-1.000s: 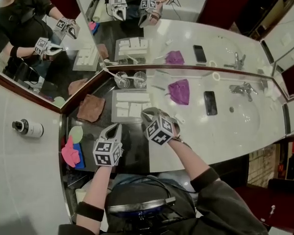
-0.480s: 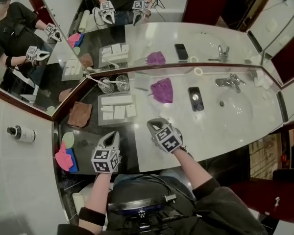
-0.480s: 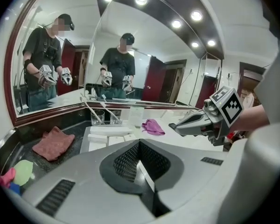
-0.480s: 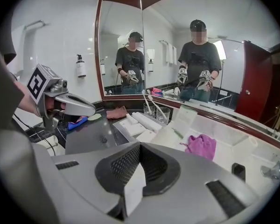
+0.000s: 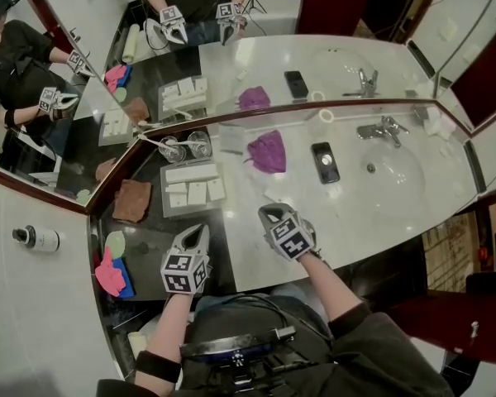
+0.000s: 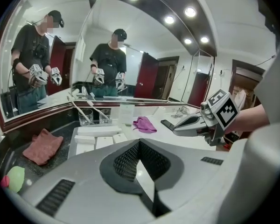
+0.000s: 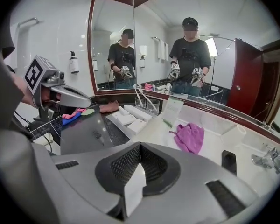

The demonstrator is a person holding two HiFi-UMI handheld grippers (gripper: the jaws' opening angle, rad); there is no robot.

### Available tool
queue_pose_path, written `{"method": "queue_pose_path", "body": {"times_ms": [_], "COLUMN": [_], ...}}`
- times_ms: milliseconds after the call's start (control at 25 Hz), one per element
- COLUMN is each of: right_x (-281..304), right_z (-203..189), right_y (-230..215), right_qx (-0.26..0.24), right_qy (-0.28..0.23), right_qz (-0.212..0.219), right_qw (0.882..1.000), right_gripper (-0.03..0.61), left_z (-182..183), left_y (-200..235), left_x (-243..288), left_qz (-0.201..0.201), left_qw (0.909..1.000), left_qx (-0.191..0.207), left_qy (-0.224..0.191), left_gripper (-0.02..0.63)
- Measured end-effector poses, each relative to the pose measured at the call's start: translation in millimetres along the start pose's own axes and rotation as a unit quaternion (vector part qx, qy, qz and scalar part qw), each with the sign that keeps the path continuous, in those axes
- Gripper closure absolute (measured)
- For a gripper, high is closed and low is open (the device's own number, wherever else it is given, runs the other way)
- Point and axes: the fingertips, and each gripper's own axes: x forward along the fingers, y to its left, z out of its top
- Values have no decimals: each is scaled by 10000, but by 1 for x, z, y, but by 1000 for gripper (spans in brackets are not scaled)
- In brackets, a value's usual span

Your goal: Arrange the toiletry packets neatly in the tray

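The grey tray [image 5: 167, 190] sits on the dark counter with white toiletry packets [image 5: 194, 173] lying in rows in it. The same tray [image 7: 113, 121] and packets [image 7: 137, 112] appear in the right gripper view, and the tray [image 6: 77, 134] also in the left gripper view. My right gripper [image 5: 269, 213] hangs over the white marble, right of the tray. It is shut on a thin white packet [image 7: 133, 185] that sticks out between the pads. My left gripper [image 5: 200, 231] is below the tray, shut, and I see nothing held in it.
Behind the tray stand two glasses [image 5: 186, 147] with toothbrushes and a small card [image 5: 231, 137]. A purple cloth [image 5: 267, 151], a phone [image 5: 324, 162], the sink [image 5: 397, 180] and tap [image 5: 380, 129] lie to the right. At the left are a brown cloth [image 5: 132, 201] and coloured sponges [image 5: 112, 271].
Both grippers have shifted to the right and back from the tray toward me. The right one has rolled and left the tray's near corner for the white marble.
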Motion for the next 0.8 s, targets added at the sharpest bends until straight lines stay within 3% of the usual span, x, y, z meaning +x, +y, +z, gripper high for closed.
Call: {"method": "queue_pose_path", "body": {"times_ms": [160, 280, 600, 800], "right_x": [4, 13, 48, 78], "right_z": [-19, -35, -68, -93], "right_y": [-25, -43, -72, -86], "right_qx": [-223, -322, -784, -902], "right_qy": [238, 504, 1182, 1583], "right_qz": [-518, -631, -365, -88], "right_qw": [9981, 9962, 9892, 9832], "right_gripper": [549, 507, 380, 354], "left_z": [3, 11, 9, 1], "left_y": [-10, -18, -33, -44], "left_x": [15, 28, 72, 98], "left_qz": [-164, -292, -388, -473], "left_qw": [9996, 9990, 9969, 9943], "left_qx": [221, 305, 551, 672], "left_qy": [84, 131, 411, 676], "left_gripper": [614, 614, 614, 614]}}
